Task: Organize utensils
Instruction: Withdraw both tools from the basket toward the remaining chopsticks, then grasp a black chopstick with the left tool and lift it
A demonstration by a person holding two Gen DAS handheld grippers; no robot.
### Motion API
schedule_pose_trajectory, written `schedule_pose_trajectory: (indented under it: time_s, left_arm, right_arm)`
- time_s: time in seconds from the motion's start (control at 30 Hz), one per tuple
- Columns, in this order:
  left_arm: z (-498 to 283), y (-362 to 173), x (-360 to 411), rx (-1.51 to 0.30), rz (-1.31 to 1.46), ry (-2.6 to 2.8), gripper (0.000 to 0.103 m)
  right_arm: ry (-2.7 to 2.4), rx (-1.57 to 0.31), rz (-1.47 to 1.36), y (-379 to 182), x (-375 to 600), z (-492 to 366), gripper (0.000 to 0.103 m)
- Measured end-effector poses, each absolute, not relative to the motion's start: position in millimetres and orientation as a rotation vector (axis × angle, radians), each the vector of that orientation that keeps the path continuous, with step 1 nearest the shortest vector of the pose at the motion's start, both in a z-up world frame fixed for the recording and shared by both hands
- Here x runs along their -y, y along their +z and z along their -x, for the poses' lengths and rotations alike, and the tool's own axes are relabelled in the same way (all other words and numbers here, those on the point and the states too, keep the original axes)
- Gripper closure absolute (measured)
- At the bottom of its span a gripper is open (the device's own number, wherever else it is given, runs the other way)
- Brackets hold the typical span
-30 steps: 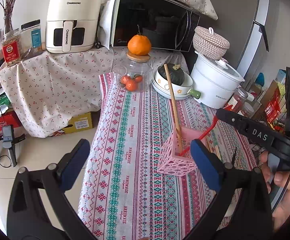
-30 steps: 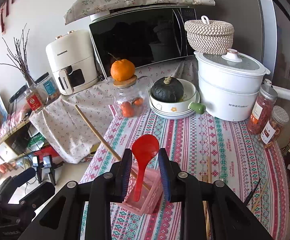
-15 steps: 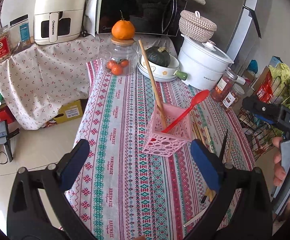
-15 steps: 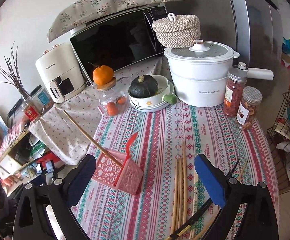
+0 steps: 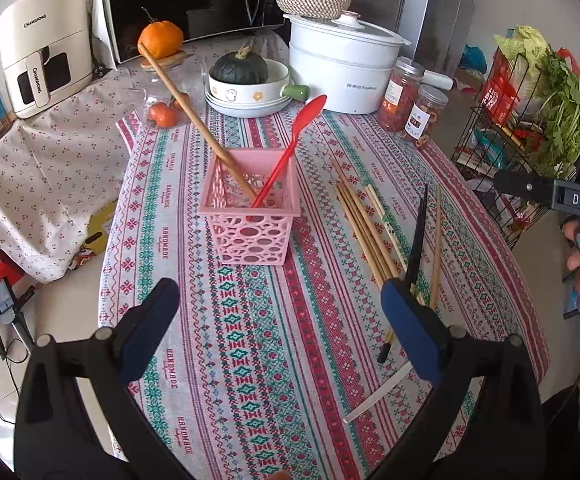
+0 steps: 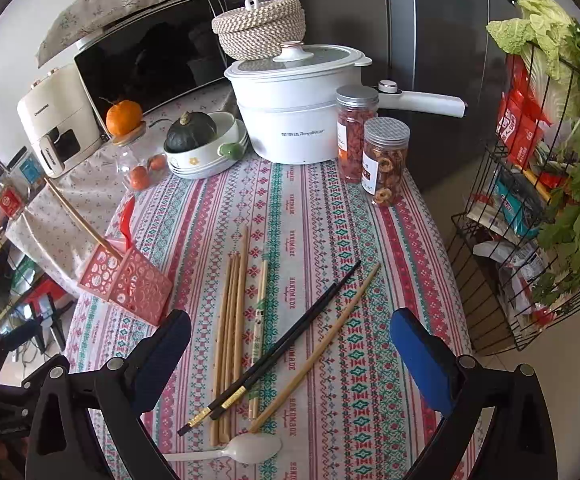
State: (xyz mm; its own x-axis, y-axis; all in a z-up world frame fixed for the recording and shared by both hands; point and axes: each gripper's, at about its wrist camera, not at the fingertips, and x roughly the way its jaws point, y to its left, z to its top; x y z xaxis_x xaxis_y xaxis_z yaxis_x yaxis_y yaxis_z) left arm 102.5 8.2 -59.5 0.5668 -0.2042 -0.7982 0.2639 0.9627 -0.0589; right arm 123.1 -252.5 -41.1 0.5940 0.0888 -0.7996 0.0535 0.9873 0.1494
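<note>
Both grippers, left gripper (image 5: 280,322) and right gripper (image 6: 290,354), wide open and empty; red spoon (image 5: 290,156) stands in pink basket (image 5: 250,232) (chopsticks (image 6: 230,332) right of it).

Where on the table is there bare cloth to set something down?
Free: the near cloth between the pink basket and the table edge, and the strip between the chopsticks and the jars. Crowded: the back row around the white pot.

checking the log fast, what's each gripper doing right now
left gripper: open, holding nothing.
right gripper: open, empty; fingers have just been opening, red spoon left in pink basket.
</note>
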Motion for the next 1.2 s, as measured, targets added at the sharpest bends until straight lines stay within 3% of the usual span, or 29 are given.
schedule_pose_trajectory:
  time_s: [0.43, 0.47, 0.57, 0.63, 0.8, 0.97, 1.2]
  left_arm:
    - [-130, -72, 90, -1.042, -0.183, -0.362, 0.004]
    - [-137, -75, 97, -1.057, -0.167, -0.371, 0.006]
    - [-161, -89, 119, -1.118, -0.112, -0.397, 0.027]
    - [-177, -103, 132, -1.171, -0.062, -0.438, 0.05]
    - [-200, -130, 162, -1.254, -0.023, -0.476, 0.081]
    - [-203, -140, 188, -1.256, -0.093, -0.493, 0.09]
    - [-209, -151, 202, -1.271, -0.161, -0.475, 0.092]
  right_arm:
    - [-0.128, -1.108, -0.162, -91, 324, -124, 0.002]
    - [-0.134, -1.12, -0.159, -95, 328, -126, 0.002]
    - [-0.159, -1.153, -0.164, -107, 343, -130, 0.002]
    - [-0.172, -1.17, -0.187, -113, 352, -131, 0.002]
    - [-0.167, -1.191, -0.22, -121, 363, -134, 0.002]
    - [-0.169, -1.196, -0.224, -122, 366, -136, 0.002]
    - [-0.157, -1.198, -0.227, -124, 365, -141, 0.002]
